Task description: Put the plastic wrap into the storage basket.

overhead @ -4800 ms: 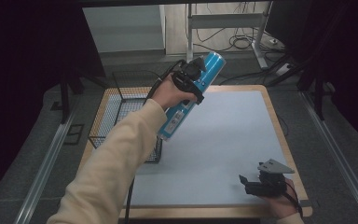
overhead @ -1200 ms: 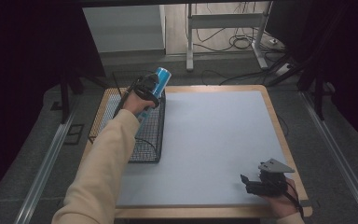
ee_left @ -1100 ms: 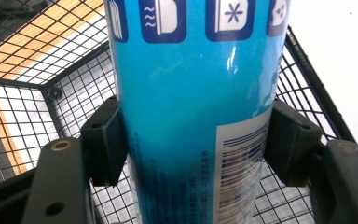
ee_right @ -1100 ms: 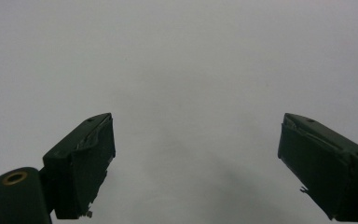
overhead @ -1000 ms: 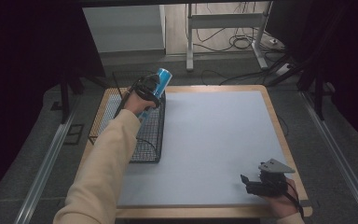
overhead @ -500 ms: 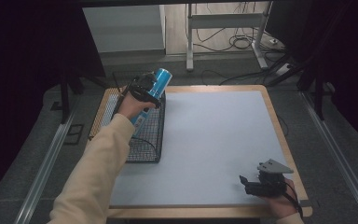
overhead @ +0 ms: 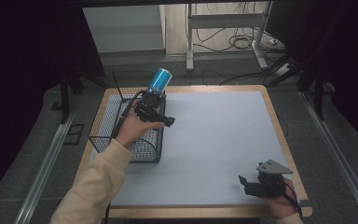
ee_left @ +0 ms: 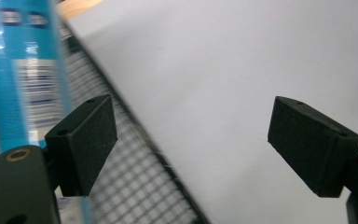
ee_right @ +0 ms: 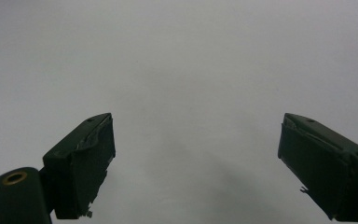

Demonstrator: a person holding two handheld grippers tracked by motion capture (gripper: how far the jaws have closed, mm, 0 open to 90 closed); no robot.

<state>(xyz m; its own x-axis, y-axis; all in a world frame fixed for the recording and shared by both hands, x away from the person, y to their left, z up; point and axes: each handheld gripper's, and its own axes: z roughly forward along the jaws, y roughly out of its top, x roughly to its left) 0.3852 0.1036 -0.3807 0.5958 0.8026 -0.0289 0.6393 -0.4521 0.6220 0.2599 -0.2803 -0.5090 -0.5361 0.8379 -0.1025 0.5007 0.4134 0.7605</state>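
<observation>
Item: blue can [overhead: 159, 80], stood in wire basket [overhead: 103, 143] behind left gripper [ee_left: 191, 140], whose spread, empty fingers (just opened) are best withdrawn clear of the mesh; right gripper [ee_right: 196, 163] open on worktop [overhead: 223, 140].

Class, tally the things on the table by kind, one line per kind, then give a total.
Blue canister: 1
Black wire basket: 1
Handheld tool: 2 (left tool, right tool)
Total: 4
</observation>
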